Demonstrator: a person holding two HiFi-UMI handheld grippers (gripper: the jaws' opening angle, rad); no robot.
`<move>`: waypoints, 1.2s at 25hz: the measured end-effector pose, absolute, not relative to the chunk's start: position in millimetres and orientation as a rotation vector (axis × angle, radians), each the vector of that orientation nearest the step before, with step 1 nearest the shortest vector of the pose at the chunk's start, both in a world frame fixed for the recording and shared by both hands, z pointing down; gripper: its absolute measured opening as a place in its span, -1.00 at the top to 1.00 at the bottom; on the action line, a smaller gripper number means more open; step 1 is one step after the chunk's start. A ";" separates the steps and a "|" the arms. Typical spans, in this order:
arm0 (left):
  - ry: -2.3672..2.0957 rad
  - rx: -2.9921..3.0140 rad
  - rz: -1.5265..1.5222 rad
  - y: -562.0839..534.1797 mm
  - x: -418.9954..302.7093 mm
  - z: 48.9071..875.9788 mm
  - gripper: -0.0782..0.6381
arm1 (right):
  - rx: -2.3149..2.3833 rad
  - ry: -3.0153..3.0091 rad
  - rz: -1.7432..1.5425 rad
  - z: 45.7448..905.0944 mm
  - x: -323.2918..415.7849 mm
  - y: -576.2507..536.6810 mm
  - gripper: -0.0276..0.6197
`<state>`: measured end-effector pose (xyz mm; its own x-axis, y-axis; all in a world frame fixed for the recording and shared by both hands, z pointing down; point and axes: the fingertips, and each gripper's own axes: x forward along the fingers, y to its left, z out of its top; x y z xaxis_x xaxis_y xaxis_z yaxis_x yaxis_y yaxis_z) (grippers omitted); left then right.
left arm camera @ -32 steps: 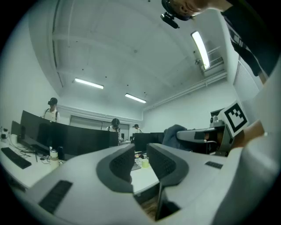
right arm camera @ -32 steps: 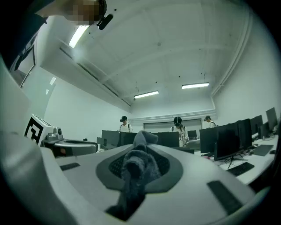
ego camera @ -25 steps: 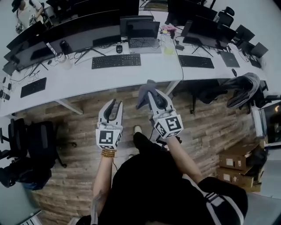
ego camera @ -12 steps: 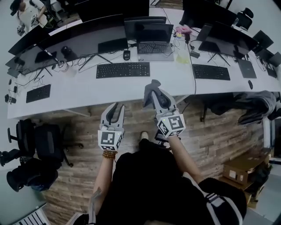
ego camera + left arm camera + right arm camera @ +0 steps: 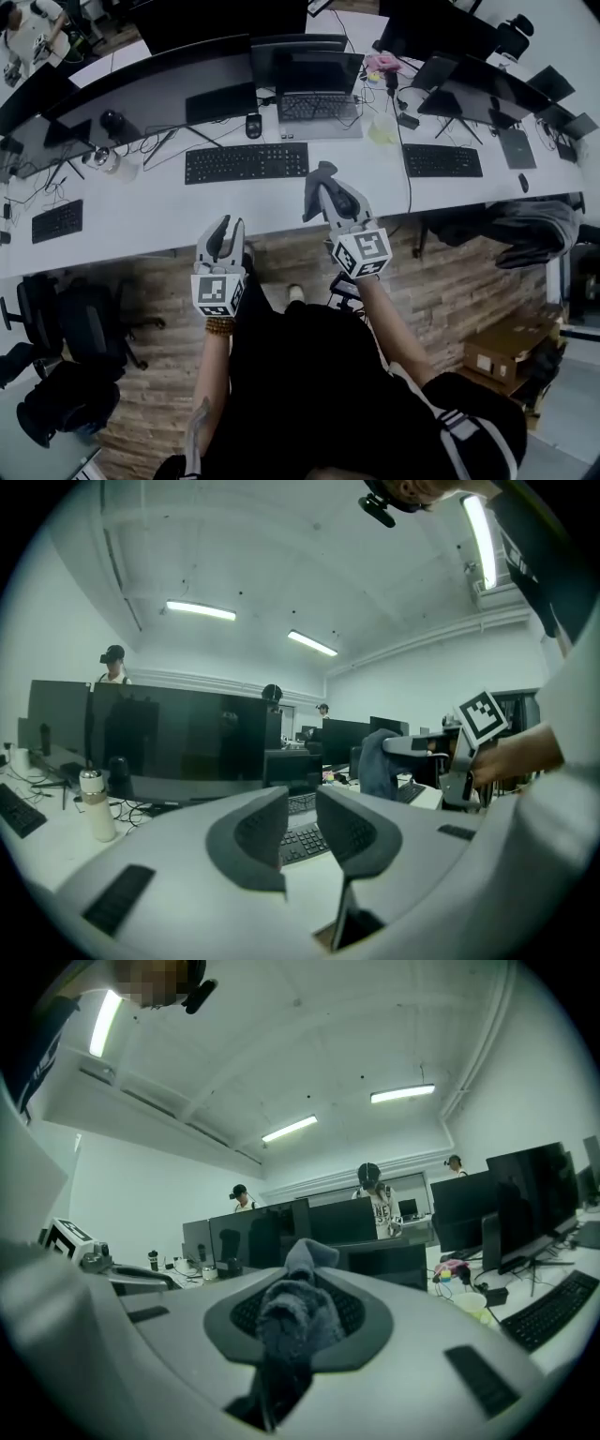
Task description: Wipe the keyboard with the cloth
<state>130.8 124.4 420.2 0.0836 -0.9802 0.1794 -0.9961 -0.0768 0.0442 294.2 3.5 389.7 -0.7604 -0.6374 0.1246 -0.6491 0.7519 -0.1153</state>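
R tongs (image 5: pixel 327 198) clenched on cloth (image 5: pixel 316 178), L tongs (image 5: pixel 223 235) slightly apart, empty, keyboard (image 5: pixel 246 162) ahead, untouched

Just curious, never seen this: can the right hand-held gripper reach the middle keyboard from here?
Probably yes: the right hand-held gripper, shut on the cloth, hangs just beside the middle keyboard, nothing standing between them.

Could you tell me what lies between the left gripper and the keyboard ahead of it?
Only bare white desk separates the left gripper from the keyboard; the head view shows it.
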 end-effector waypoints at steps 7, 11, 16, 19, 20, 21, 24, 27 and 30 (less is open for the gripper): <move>-1.888 2.267 0.161 54.6 63.8 445.2 0.50 | 1.171 -2.716 0.208 411.2 259.6 -55.0 0.74; -1.795 2.331 0.212 23.4 25.6 456.9 0.51 | 1.214 -2.636 0.203 423.5 234.5 -85.8 0.73; -1.706 2.361 0.254 0.9 -20.7 479.8 0.51 | 1.303 -2.531 0.228 448.7 211.5 -122.7 0.73; -1.670 2.363 0.290 -8.2 -45.4 496.9 0.51 | 1.346 -2.470 0.244 466.7 200.9 -143.3 0.73; -1.660 2.358 0.301 -10.0 -52.3 502.4 0.51 | 1.352 -2.447 0.253 474.1 197.7 -149.5 0.73; -1.649 2.351 0.311 -10.8 -58.1 508.0 0.51 | 1.353 -2.423 0.264 482.3 195.2 -155.1 0.73; -1.618 2.338 0.342 -14.6 -70.3 521.5 0.51 | 1.364 -2.333 0.297 510.7 194.5 -172.9 0.72; -1.607 2.332 0.361 -20.0 -77.8 528.5 0.51 | 1.377 -2.242 0.337 541.6 199.2 -190.2 0.71; -1.610 2.305 0.376 -22.7 -84.0 539.3 0.51 | 1.365 -2.167 0.360 571.7 202.4 -200.3 0.69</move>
